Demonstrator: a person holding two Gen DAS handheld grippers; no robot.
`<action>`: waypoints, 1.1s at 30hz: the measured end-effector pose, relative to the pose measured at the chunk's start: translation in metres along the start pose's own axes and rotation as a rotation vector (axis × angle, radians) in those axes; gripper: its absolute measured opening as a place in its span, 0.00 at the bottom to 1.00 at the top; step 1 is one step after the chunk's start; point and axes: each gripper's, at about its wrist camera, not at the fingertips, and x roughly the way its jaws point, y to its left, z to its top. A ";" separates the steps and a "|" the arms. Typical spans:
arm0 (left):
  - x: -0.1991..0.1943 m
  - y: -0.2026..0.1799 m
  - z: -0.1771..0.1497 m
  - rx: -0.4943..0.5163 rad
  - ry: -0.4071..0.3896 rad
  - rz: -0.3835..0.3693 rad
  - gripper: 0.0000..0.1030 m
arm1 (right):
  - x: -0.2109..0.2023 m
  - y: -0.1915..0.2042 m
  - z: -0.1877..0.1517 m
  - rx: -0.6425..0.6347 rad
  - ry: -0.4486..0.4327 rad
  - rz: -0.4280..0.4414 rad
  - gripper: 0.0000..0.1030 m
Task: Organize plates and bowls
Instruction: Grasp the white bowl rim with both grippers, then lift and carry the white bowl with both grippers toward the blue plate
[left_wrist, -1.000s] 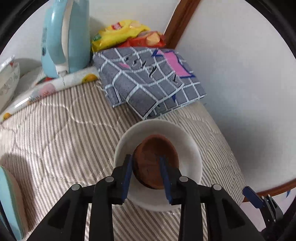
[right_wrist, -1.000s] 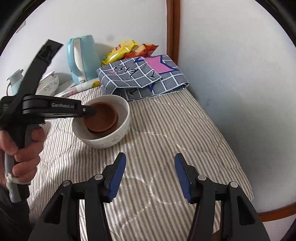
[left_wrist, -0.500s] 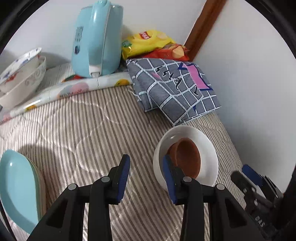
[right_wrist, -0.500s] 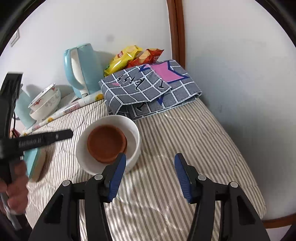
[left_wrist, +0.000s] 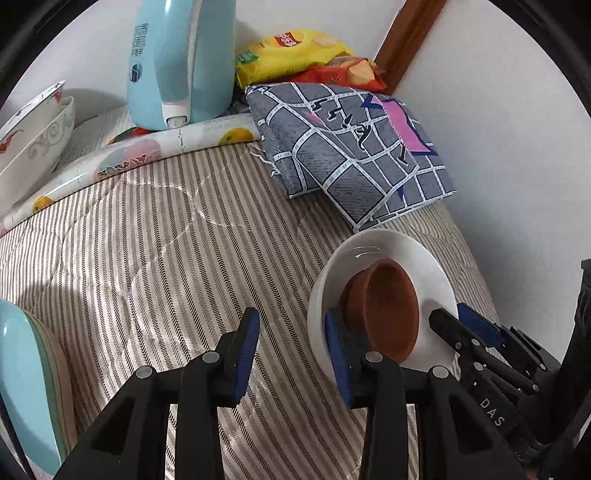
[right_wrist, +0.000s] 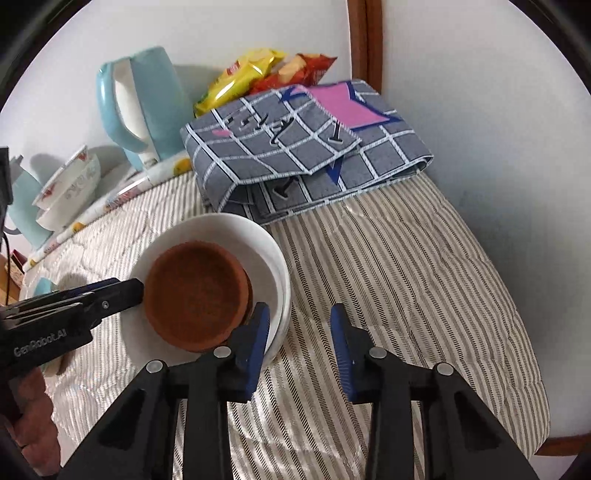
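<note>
Currently, surface: striped beige quilted cover, carrying all items listed.
Folded cloth: grey checked fabric with a pink patch, at the far side against the wall.
Kettle: light-blue plastic electric kettle, upright, left of the cloth.
Plate: light-blue round plate, at the left edge of the left wrist view, partly cut off.
Patterned bowls: two white floral ceramic bowls, nested, left of the kettle.
White bowl: plain white round ceramic bowl, on the cover, just in front of the cloth.
Brown bowl: small brown round wooden bowl, sitting inside the white bowl.
Left tongs: narrow gap, straddling the white bowl's left wall, pads not pressing.
Right tongs: closing, the white bowl's right wall between them, not yet pinched.
</note>
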 end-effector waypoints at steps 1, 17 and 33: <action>0.002 -0.001 0.001 0.009 0.003 0.006 0.34 | 0.003 0.001 0.001 -0.007 0.006 -0.004 0.33; 0.029 -0.008 0.006 0.056 0.056 0.026 0.33 | 0.026 0.005 0.006 -0.035 0.065 -0.030 0.33; 0.030 -0.018 0.004 0.073 0.008 -0.013 0.11 | 0.026 0.005 0.004 -0.005 0.051 0.062 0.15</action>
